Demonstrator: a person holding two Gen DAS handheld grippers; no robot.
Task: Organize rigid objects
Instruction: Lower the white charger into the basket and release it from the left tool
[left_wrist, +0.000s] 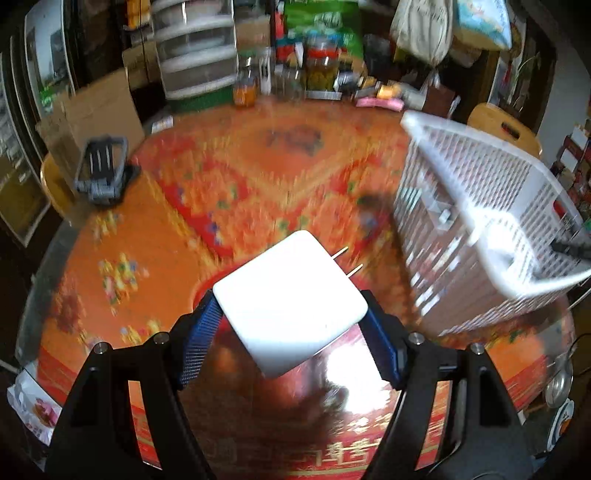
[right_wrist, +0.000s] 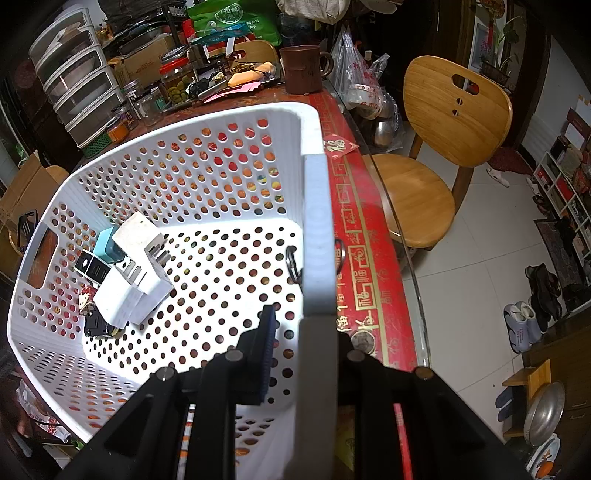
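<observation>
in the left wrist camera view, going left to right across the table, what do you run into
Grey phone stand → white charger held in the left hand-held gripper → white perforated basket gripped at its rim by the right hand-held gripper.

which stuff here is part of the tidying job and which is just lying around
Job:
- white charger, held by the left gripper
- white basket, its wall clamped by the right gripper
- chargers and plugs already in the basket

Lying about:
- jars
- brown mug
- wooden chair
- drawer unit
</observation>
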